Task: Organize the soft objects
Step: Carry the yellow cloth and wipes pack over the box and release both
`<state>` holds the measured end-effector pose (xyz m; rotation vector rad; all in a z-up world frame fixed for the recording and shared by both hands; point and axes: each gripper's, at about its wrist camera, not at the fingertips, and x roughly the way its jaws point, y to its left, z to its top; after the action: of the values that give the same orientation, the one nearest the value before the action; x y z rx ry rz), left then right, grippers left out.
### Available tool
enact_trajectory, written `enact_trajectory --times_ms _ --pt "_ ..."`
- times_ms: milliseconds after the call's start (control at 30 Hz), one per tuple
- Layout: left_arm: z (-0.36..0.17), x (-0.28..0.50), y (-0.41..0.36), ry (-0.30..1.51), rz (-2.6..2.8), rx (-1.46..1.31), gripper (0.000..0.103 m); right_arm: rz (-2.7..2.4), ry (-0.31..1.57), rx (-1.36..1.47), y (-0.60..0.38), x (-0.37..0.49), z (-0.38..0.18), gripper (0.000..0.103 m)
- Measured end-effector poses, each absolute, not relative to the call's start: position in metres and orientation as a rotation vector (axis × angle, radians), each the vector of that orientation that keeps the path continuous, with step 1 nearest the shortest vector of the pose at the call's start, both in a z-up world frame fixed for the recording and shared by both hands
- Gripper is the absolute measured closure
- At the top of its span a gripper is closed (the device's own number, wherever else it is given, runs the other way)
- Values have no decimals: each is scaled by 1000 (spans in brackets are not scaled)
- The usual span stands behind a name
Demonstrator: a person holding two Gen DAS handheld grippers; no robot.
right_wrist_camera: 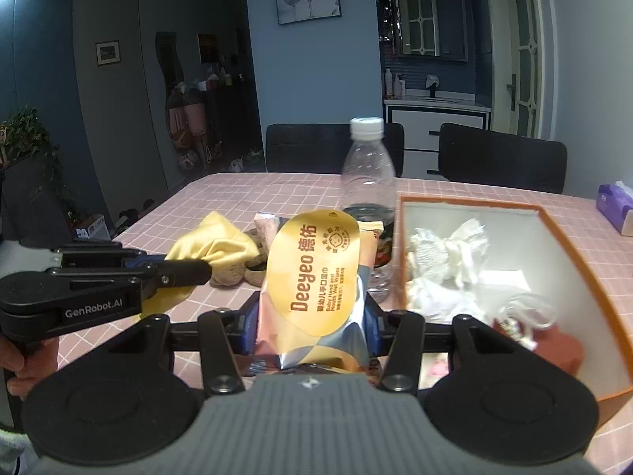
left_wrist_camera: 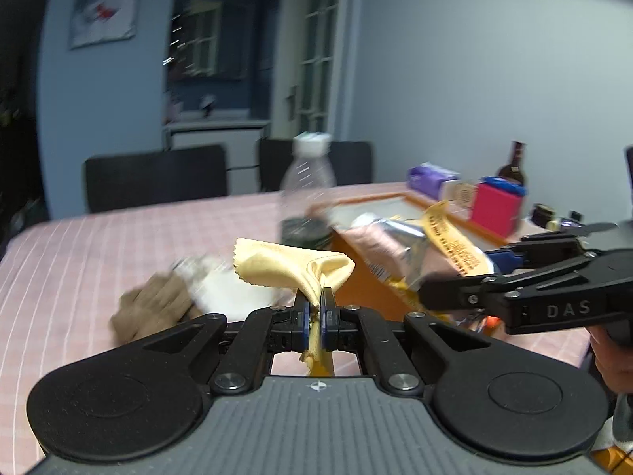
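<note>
My left gripper (left_wrist_camera: 315, 312) is shut on a yellow cloth (left_wrist_camera: 289, 267) and holds it above the pink checked table; the cloth also shows in the right wrist view (right_wrist_camera: 213, 245). My right gripper (right_wrist_camera: 310, 322) is shut on a pack of wet wipes (right_wrist_camera: 312, 273) with a yellow label, held up just left of the orange-rimmed box (right_wrist_camera: 554, 217). The pack shows in the left wrist view (left_wrist_camera: 427, 245) too. The box holds crumpled white tissue (right_wrist_camera: 447, 253) and a clear plastic bag (right_wrist_camera: 526, 312).
A clear plastic bottle (right_wrist_camera: 368, 174) with a white cap stands behind the pack. A brown soft item (left_wrist_camera: 154, 308) and something white (left_wrist_camera: 225, 289) lie on the table. A purple tissue pack (right_wrist_camera: 615, 208), a pink box (left_wrist_camera: 496, 209) and a dark bottle (left_wrist_camera: 514, 166) stand farther right. Black chairs (right_wrist_camera: 502, 158) line the far edge.
</note>
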<state>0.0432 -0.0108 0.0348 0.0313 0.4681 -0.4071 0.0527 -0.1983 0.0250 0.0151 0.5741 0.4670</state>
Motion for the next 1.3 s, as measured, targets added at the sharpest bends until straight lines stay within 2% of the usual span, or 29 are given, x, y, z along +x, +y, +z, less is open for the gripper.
enact_trajectory --times_ms 300,467,800,967,1300 --pt "56 82 -82 436 -521 157 98 319 591 -43 -265 85 54 54" --pt "56 118 -118 466 -569 197 98 247 644 35 -308 130 58 53" --pt "17 182 -167 628 -569 314 98 186 770 12 -328 203 16 53" --pt "-7 200 -178 687 -550 391 98 180 784 -90 -318 218 -4 53" --pt "-28 215 -192 755 -539 463 95 182 870 -82 -320 230 -27 48"
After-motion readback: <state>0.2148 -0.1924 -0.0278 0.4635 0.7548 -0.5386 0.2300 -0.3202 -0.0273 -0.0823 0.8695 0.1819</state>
